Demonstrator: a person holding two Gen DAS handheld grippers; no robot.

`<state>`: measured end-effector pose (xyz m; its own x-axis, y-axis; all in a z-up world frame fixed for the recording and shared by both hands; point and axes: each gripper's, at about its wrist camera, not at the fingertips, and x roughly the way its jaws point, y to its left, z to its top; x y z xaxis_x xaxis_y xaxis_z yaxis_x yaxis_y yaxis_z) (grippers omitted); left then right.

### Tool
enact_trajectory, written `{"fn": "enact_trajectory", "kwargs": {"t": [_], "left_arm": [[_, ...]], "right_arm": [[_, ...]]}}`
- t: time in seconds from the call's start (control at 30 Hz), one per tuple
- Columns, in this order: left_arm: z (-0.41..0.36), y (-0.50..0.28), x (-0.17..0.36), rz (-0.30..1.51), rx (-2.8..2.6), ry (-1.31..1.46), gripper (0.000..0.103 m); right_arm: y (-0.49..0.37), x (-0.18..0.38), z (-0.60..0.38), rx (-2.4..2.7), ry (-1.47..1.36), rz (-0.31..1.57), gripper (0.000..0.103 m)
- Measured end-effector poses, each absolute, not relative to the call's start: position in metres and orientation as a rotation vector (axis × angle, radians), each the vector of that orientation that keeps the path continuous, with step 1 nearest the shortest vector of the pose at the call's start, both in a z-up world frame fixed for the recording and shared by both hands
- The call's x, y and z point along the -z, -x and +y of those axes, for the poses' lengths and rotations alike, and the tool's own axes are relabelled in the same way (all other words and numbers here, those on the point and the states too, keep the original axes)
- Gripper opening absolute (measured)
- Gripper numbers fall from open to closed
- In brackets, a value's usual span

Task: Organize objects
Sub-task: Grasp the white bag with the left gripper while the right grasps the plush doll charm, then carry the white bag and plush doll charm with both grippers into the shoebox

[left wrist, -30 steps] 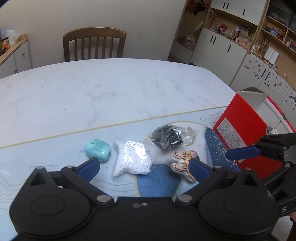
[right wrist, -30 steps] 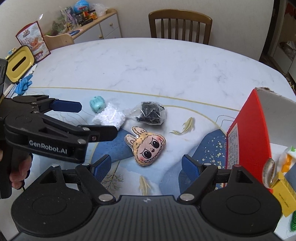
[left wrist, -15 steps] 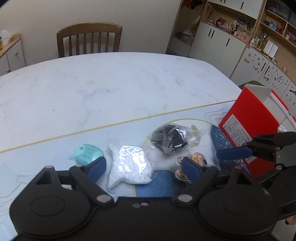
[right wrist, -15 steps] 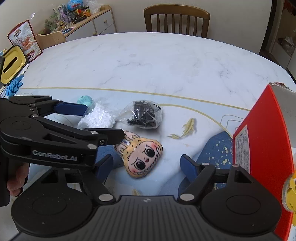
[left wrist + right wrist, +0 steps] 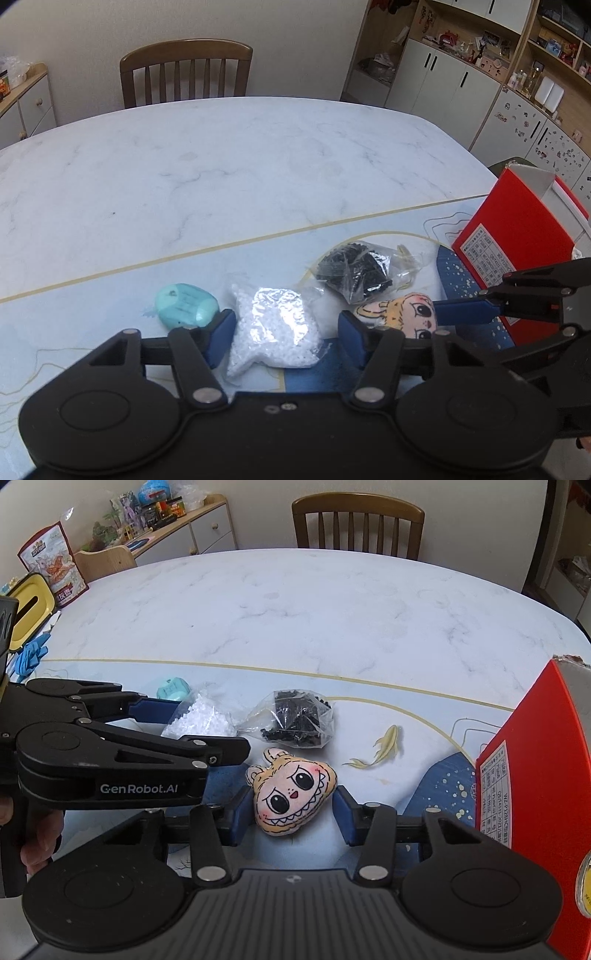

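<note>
Four loose items lie on the mat; none looks packed yet.
The right gripper (image 5: 291, 810) is spread wide around the plush face (image 5: 291, 792), not yet clamped; the left gripper (image 5: 282, 334) is likewise released around the bag of white beads (image 5: 275, 326). Left of the red box (image 5: 532, 768) lie the plush, the bag of black parts (image 5: 297, 720), the beads and, farthest from it, the teal case (image 5: 184, 304). Judging by this, nearly all sorting remains.

Left matte-black plastic gripper (image 5: 177, 725): blue rubber finger pads (image 5: 151, 708), silver pivot screws, white "GenRobot.AI" lettering on its side. Right matte-black gripper (image 5: 291, 818) matches, with a ribbed grey body.
</note>
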<state>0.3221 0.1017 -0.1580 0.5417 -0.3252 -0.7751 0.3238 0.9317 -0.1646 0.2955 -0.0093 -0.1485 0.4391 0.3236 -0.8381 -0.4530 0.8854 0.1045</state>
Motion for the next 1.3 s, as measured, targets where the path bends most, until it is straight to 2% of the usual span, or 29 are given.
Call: {"fn": "enact_trajectory", "kwargs": {"t": [0.1, 0.43, 0.5, 1.0, 1.3], "left_arm": [[0.102, -0.322, 0.157, 0.925, 0.385, 0.008, 0.047], [0.102, -0.311, 0.148, 0.926, 0.395, 0.030, 0.040], [0.102, -0.306, 0.142, 0.923, 0.401, 0.033, 0.036], [0.099, -0.260, 0.098, 0.932, 0.408, 0.093, 0.036], [0.067, -0.233, 0.065, 0.908, 0.427, 0.112, 0.036]], "right_arm": [[-0.293, 0.147, -0.011, -0.475, 0.136, 1.006, 0.045], [-0.275, 0.126, -0.026, -0.460, 0.086, 0.981, 0.044], [-0.270, 0.118, -0.029, -0.464, 0.078, 0.969, 0.044], [-0.233, 0.062, -0.062, -0.521, 0.017, 0.905, 0.044], [-0.213, 0.035, -0.105, -0.533, 0.003, 0.857, 0.044]]}}
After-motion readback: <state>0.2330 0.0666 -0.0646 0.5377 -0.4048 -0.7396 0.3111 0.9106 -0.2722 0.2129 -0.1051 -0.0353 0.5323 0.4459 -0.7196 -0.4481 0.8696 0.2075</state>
